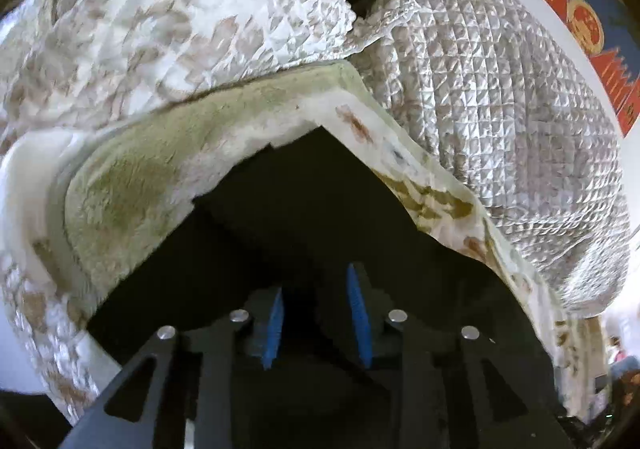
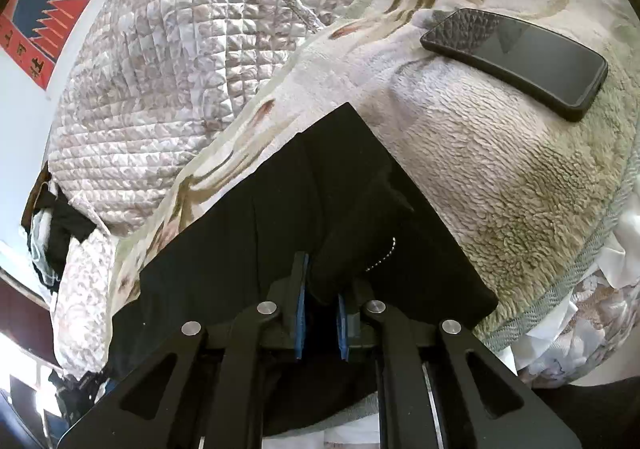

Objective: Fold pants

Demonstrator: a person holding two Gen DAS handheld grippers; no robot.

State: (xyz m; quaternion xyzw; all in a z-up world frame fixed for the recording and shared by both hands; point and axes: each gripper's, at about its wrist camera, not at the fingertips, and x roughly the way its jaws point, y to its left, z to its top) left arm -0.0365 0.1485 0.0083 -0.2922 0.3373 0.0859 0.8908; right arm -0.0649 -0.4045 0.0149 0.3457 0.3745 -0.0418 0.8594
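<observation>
pants (image 2: 280, 217) lie on the bed, pinched by the right gripper (image 2: 322, 313); left gripper (image 1: 316, 313) fingers part-open, empty; keep edges aligned.

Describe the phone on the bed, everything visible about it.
The phone is a dark slab with rounded corners and a black case rim. It lies flat, screen up and off; the glass is glossy and mirrors the quilting pattern near its left end. It sits diagonally on the fluffy pale-green blanket, beyond the black pants. Only the blanket touches it; the pants and the right hand-held gripper are clear of it.
</observation>
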